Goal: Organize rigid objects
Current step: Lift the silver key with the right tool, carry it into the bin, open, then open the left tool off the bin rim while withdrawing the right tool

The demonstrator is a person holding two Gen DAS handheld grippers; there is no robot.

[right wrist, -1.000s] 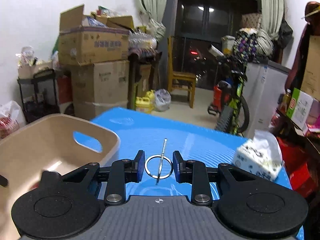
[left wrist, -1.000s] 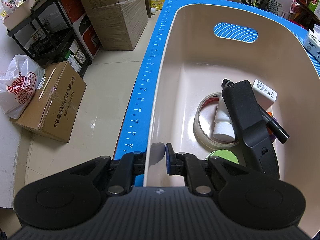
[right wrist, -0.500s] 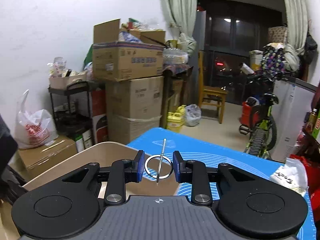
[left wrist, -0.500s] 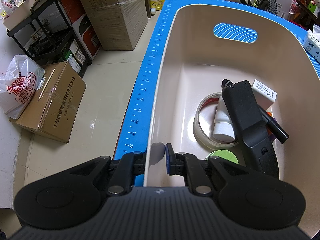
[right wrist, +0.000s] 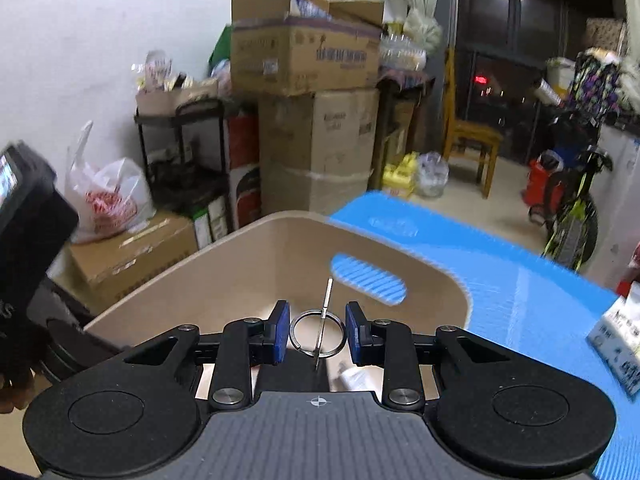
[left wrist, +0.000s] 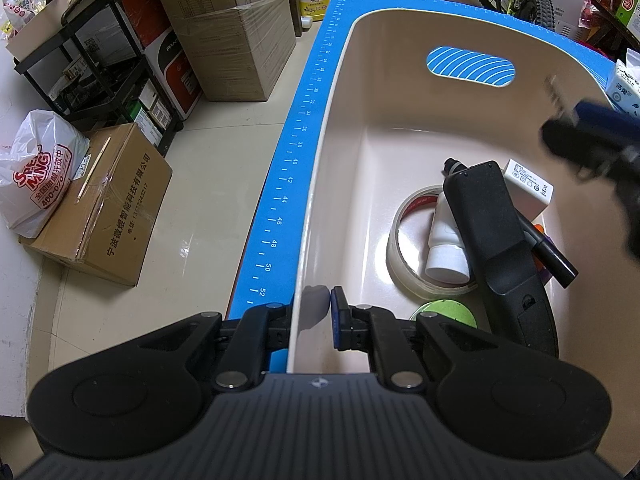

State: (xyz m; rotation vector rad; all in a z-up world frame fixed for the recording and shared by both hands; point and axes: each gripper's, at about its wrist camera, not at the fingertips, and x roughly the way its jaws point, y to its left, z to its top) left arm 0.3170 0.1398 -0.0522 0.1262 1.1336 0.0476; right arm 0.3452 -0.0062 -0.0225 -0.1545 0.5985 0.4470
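Observation:
A beige bin [left wrist: 340,128] stands on a blue mat [left wrist: 288,168]. My left gripper [left wrist: 310,318] is shut on the bin's near left wall. In the bin lie a black remote [left wrist: 492,236], a tape roll [left wrist: 400,248], a white bottle [left wrist: 444,248], a white adapter [left wrist: 528,190], a black marker [left wrist: 552,256] and a green disc [left wrist: 444,314]. My right gripper [right wrist: 318,332] is shut on a metal key ring with a key [right wrist: 318,330], held above the bin [right wrist: 260,256]. It shows blurred at the right in the left wrist view [left wrist: 592,136].
Cardboard boxes [left wrist: 108,204], a white plastic bag [left wrist: 36,172] and a black rack [left wrist: 92,68] stand on the floor left of the mat. A tissue pack [left wrist: 626,88] lies on the mat right of the bin. A bicycle [right wrist: 572,216] stands beyond.
My right gripper has swung left with the key ring, from over the mat to over the bin, and has entered the left wrist view. My left gripper has kept still on the bin wall.

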